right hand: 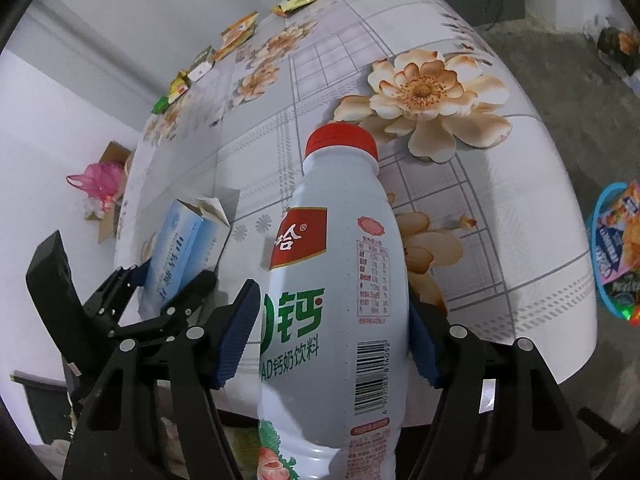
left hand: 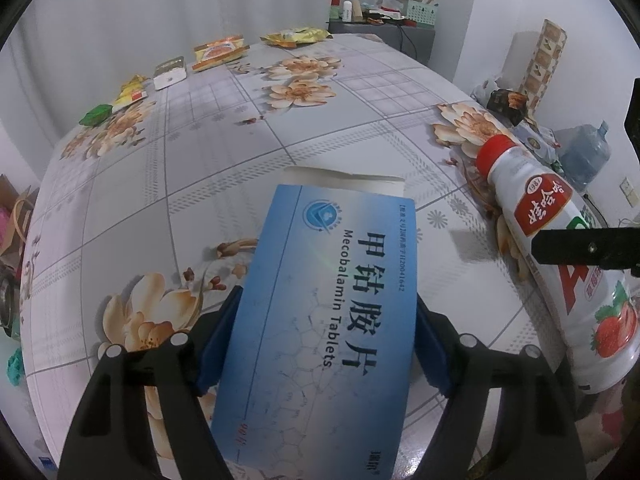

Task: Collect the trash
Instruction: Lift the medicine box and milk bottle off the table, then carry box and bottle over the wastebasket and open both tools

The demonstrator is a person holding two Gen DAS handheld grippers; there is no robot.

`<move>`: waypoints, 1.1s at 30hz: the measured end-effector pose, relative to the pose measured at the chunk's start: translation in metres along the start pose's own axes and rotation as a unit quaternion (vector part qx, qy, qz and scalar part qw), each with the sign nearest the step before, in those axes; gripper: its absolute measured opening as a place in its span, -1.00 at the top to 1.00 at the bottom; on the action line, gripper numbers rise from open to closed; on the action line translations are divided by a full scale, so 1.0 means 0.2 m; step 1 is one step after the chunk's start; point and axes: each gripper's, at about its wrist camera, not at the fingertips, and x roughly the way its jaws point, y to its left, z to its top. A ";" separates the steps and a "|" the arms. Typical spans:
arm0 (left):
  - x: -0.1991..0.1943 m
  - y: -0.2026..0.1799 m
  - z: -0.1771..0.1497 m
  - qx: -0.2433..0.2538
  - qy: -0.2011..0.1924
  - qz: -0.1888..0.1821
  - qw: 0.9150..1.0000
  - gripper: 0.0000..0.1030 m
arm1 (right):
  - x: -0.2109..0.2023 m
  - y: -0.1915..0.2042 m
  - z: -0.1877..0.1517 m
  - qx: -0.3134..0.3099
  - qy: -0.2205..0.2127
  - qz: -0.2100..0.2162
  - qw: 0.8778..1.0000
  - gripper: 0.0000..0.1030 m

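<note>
Blue card was what filled my left gripper (left hand: 326,340): a flat medicine box (left hand: 320,312), printed "Mecobalamin Tablets", sat between the two blue pads (left hand: 218,344), which pressed on its long edges, jaws spread wide to take its width. Its far flap stood torn open, and the box was lifted off the flowered tablecloth (left hand: 224,148). My right gripper (right hand: 330,336) held a white drink bottle (right hand: 340,280) with a red cap (right hand: 340,140); the pad on the right lay against its side, while on the left pad I could not tell whether it quite touched, though the bottle hung clear above the table, so the grip was on it. From the right wrist view the box showed just to the left of the bottle, the two near but apart. Along the table's far edge lay the rest of the litter: a green wrapper (left hand: 95,115), a yellow packet (left hand: 130,94), a small white carton (left hand: 170,73), an orange packet (left hand: 218,52) and a crumpled yellow bag (left hand: 296,37). Off the table's right side a blue bin (right hand: 616,256) held colourful wrappers.
</note>
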 end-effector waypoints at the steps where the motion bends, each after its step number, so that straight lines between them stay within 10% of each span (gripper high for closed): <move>1: 0.00 0.00 0.00 -0.001 0.000 0.000 1.000 -0.46 | 0.00 0.00 0.00 -0.001 0.000 -0.002 1.000 -0.22; 21: -0.05 0.02 0.00 -0.010 -0.010 -0.007 1.000 -0.45 | -0.04 -0.06 -0.03 0.029 -0.015 0.023 0.999 -0.08; 33: -0.20 -0.19 0.18 0.030 -0.046 -0.060 0.997 -0.44 | -0.33 -0.31 -0.12 0.095 -0.098 0.074 0.988 -0.08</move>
